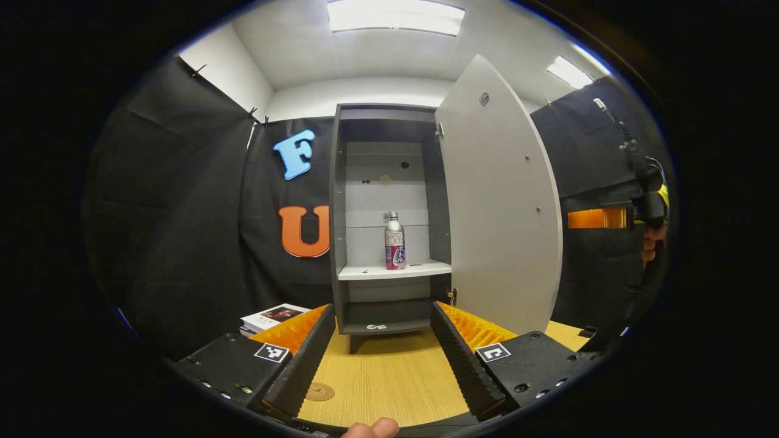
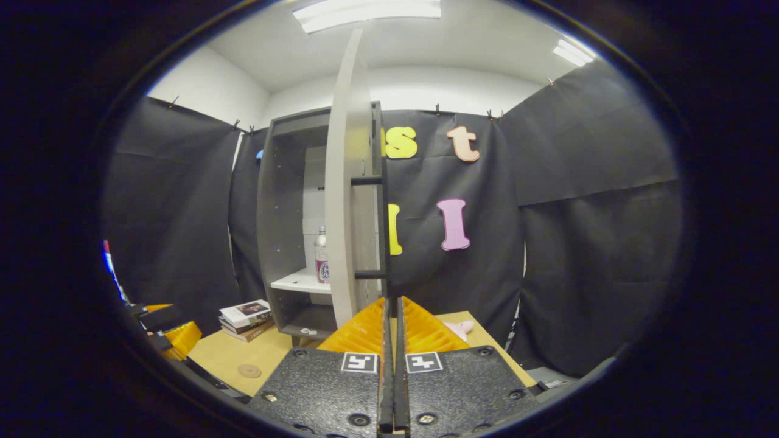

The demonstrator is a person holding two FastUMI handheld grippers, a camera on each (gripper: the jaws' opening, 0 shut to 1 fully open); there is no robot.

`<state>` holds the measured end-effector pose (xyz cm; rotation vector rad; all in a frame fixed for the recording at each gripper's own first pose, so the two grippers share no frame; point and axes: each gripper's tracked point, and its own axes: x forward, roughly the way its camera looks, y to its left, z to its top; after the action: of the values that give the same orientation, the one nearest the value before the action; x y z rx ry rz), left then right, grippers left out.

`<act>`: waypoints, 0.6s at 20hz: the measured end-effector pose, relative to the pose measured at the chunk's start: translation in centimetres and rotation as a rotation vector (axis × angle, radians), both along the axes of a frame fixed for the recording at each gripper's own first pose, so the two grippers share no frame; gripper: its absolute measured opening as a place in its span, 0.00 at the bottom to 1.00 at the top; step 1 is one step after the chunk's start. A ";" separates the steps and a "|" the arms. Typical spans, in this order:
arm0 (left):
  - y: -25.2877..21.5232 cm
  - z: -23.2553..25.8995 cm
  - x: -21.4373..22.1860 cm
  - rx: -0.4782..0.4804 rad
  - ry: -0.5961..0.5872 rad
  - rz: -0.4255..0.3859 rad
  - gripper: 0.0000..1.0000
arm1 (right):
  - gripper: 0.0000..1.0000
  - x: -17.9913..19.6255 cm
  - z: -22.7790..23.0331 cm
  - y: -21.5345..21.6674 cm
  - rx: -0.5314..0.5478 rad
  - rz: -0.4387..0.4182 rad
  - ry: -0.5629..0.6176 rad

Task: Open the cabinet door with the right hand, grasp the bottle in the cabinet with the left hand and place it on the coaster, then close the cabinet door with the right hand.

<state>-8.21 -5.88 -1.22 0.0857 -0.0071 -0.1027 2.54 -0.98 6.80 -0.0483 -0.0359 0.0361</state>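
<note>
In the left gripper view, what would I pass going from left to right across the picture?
Books → coaster → bottle on the cabinet shelf → open cabinet door → the other gripper, held at the far right.

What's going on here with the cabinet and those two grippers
A person holds a gripper in each hand. The cabinet door stands open, and the right gripper is shut, its fingers lined up with the door handle. The left gripper is open, facing the bottle, which stands on its shelf. The coaster on the table is bare.
</note>
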 end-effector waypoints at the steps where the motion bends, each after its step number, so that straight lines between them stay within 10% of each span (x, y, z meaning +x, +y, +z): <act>1: -0.1 -0.1 0.0 0.001 0.001 -0.001 0.95 | 0.04 -0.1 -0.1 0.3 0.009 0.012 -0.001; 12: 0.5 -0.6 0.6 -0.011 0.026 0.025 0.95 | 0.69 -0.2 -1.3 2.1 0.001 0.069 0.001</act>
<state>-7.60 -5.40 -1.83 0.0734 0.0189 -0.0789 2.33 1.15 5.48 -0.0460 -0.0362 0.1053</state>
